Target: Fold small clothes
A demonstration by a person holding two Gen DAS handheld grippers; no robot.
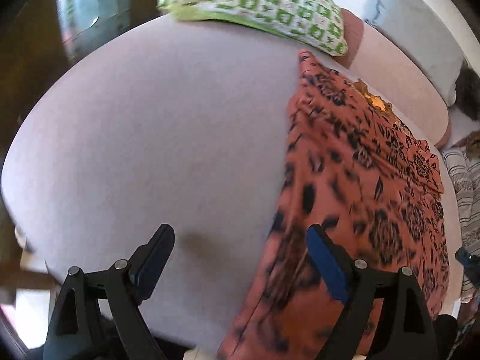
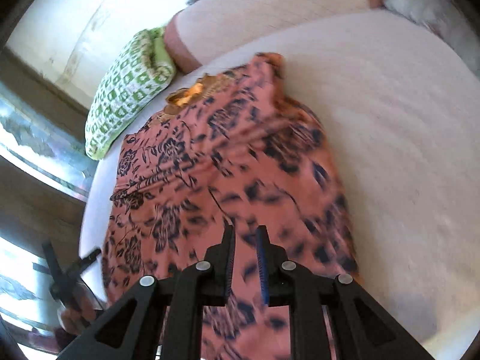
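On the pale bed (image 1: 150, 126), orange floral garment (image 1: 360, 198) lengthwise, neckline toward the green pillow (image 1: 270, 3); left tongs (image 1: 240, 258) spread, right tongs (image 2: 246, 237) nearly closed, empty.

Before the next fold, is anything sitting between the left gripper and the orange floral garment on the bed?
Nothing visible. The left gripper hangs open at the orange floral garment's edge, only bare bedsheet between its fingers. The green patterned pillow lies beyond, at the garment's far end.

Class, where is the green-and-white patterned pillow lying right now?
The green-and-white pillow lies at the far edge of the bed, upper left in the right wrist view, just beyond the neckline of the orange floral garment.
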